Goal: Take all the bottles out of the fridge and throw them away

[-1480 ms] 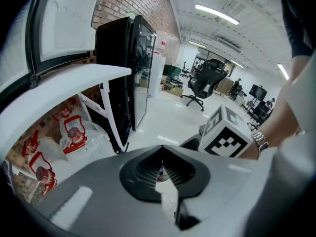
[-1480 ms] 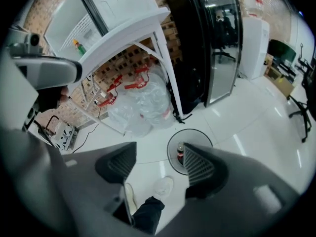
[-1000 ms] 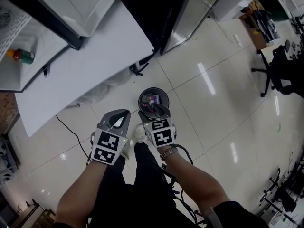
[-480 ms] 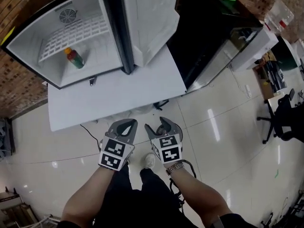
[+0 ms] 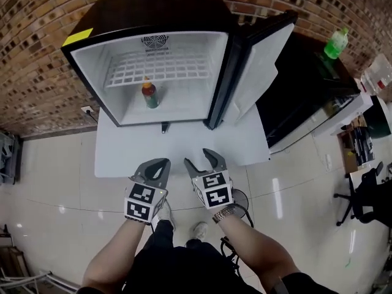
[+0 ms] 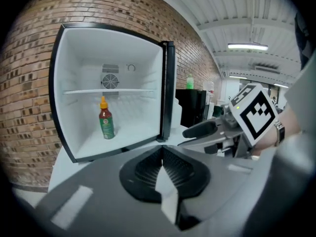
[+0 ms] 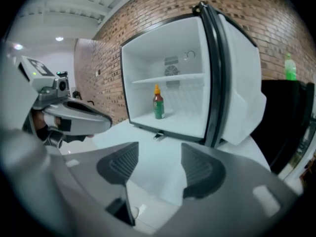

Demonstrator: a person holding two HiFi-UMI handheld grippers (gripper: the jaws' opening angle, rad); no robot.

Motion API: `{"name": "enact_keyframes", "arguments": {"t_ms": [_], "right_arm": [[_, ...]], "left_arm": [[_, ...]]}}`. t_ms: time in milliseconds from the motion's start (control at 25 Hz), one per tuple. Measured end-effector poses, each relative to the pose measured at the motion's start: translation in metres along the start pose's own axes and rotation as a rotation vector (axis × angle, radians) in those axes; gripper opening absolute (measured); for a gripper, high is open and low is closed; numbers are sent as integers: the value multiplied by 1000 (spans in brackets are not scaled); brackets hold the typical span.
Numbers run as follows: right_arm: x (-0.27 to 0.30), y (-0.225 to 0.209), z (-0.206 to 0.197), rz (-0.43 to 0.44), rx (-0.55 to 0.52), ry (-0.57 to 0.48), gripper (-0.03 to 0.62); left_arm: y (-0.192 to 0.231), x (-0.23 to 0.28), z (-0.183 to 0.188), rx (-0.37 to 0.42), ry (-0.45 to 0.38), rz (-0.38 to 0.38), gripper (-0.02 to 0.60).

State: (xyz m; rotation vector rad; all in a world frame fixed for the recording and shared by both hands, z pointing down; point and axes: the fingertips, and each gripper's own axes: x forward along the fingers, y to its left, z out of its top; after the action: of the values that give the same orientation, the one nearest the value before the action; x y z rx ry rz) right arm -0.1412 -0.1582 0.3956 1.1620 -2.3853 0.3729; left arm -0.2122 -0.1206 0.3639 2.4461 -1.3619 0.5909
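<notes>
The small fridge [image 5: 122, 97] stands open on a white platform, its door [image 5: 260, 66] swung to the right. One sauce bottle [image 5: 149, 95], red with a green label and an orange cap, stands upright on the fridge floor under the wire shelf. It also shows in the left gripper view as the bottle [image 6: 105, 122] and in the right gripper view as the bottle [image 7: 158, 104]. My left gripper [image 5: 158, 164] is shut and empty, well short of the fridge. Beside it my right gripper [image 5: 199, 158] is open with nothing between its pads [image 7: 118, 163].
A green bottle [image 5: 335, 43] stands on the black cabinet [image 5: 294, 97] right of the fridge. The white platform [image 5: 177, 149] lies between me and the fridge. A brick wall is behind. Part of a round dark bin [image 5: 240, 198] shows by my right wrist.
The head view has swung up from the floor bin to the open fridge. Both grippers now point at the fridge instead of hanging over the bin.
</notes>
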Motion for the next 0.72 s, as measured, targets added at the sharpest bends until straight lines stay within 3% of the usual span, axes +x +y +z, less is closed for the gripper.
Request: {"name": "enact_keyframes", "arguments": {"t_ms": [320,720], "right_arm": [[84,27,69,21,-51,-3,272],[174,30,111,-1,-51,28,273]], "left_arm": [[93,-15,27,-3,-49,52,3],[163,-5,33,17,-43,38,3]]}}
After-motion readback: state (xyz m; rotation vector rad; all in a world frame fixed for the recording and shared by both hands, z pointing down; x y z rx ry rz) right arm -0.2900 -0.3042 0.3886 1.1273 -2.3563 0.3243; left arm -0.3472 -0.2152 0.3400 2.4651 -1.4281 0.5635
